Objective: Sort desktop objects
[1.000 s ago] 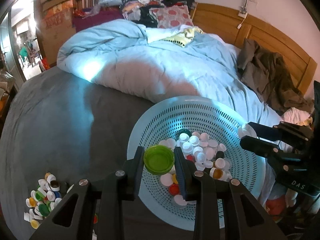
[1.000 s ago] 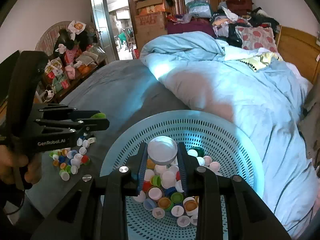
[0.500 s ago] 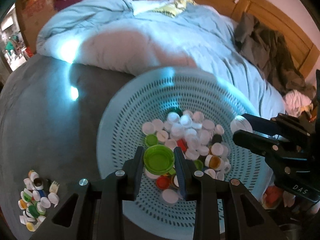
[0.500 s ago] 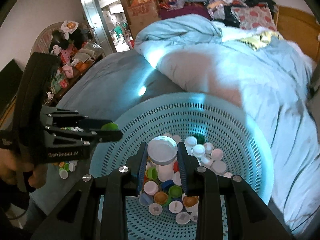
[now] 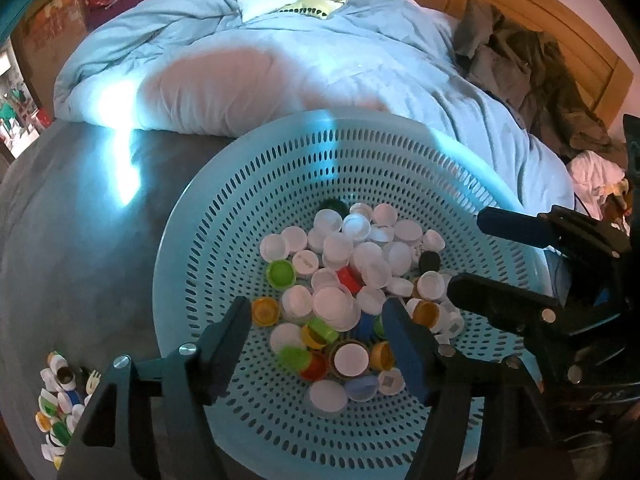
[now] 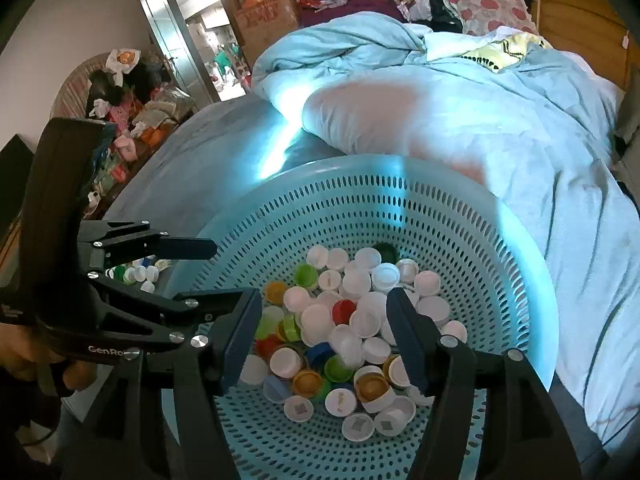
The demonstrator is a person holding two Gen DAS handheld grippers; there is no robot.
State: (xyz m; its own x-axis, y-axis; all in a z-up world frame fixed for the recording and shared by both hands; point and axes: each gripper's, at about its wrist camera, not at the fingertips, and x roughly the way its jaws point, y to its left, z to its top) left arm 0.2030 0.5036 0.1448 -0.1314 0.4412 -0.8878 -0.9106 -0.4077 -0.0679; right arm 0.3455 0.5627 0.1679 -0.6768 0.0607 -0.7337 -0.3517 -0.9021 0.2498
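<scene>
A round teal perforated basket sits on the bed and holds a heap of bottle caps, mostly white, with some green, yellow, red and blue. My left gripper hangs over the near side of the heap with its jaws opening and nothing pressed between them. My right gripper is over the same heap, jaws likewise opening and empty. Each one shows in the other's view, the right gripper at the basket's right rim and the left gripper at its left rim.
A second small pile of caps lies on the grey sheet left of the basket. Behind the basket bulges a light blue duvet. A wooden headboard, brown clothes and stacked boxes ring the bed.
Both grippers have sunk toward the basket and opened. The green lid has left the left jaws and the white lid the right jaws.
</scene>
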